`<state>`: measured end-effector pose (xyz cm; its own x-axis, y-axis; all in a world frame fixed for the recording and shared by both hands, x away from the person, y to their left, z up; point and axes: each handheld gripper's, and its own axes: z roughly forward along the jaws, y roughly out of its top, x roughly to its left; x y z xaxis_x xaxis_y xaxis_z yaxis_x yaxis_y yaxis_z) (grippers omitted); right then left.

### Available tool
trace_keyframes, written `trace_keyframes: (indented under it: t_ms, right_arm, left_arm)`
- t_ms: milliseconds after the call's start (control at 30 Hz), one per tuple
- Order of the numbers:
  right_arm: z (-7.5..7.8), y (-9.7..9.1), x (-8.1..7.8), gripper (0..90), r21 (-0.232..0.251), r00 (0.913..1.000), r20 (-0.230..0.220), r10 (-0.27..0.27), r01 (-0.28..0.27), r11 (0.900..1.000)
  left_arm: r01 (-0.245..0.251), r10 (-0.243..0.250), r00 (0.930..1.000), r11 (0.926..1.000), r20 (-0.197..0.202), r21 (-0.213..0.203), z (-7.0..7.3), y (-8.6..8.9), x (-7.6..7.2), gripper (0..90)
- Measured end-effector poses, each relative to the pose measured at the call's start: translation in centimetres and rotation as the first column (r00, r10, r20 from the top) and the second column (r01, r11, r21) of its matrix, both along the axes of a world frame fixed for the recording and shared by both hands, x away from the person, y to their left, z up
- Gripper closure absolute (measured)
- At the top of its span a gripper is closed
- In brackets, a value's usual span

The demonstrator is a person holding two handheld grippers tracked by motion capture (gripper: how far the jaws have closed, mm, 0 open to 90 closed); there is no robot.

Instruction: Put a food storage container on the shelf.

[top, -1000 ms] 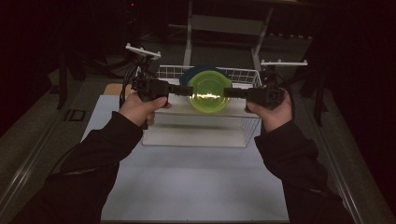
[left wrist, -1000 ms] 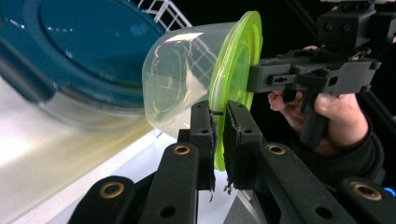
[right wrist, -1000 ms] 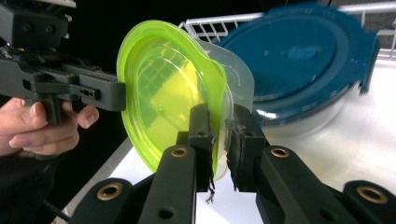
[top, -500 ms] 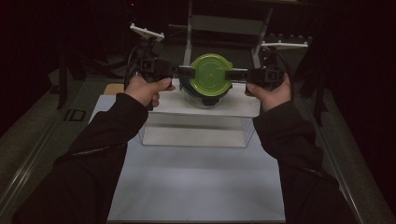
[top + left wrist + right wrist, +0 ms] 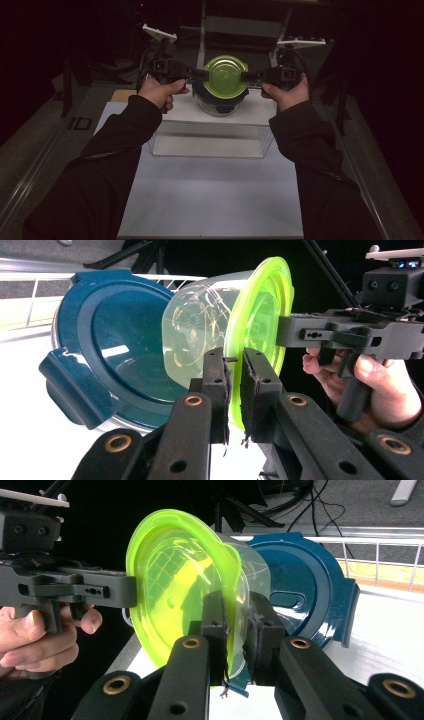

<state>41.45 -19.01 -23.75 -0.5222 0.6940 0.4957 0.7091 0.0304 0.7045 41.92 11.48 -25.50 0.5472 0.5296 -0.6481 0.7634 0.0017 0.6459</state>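
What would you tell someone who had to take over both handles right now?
Left tool: shut on the rim of the green-lidded container.
Right tool: shut on the opposite rim.
The container hangs between them above the blue-lidded container, which stands on the clear box.
Done: green-lidded container gripped on both sides and held up.
Left: probably set it down on the blue lid, then release; keep both grips level.

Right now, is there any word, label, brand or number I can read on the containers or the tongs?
None: no readable text on the green-lidded container, the blue-lidded container, the left tongs or the right tongs.
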Motion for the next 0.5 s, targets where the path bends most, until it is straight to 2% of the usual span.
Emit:
trace_keyframes:
  t_ms: [200, 367, 500]
  right_arm:
    - [-0.1, -0.1, 0.6, 80.2, 0.001, 0.9999, -0.012, -0.005, 0.005, 1.0]
    - [-0.2, -0.3, 1.3, 79.3, 0.016, 0.9988, -0.048, -0.005, 0.006, 0.9998]
    - [-0.2, -0.3, 1.6, 78.2, 0.012, 0.9981, -0.055, -0.029, 0.029, 0.9995]
  left_arm:
    - [-0.02, 0.02, 0.9997, 0.9998, -0.011, 0.007, -0.2, -0.3, 0.5, 79.8]
    - [-0.027, 0.027, 0.9996, 0.9996, -0.011, -0.006, -0.2, -0.4, 0.9, 79.3]
    - [-0.038, 0.038, 0.9993, 0.9993, -0.006, -0.001, -0.2, -0.6, 1.0, 77.5]
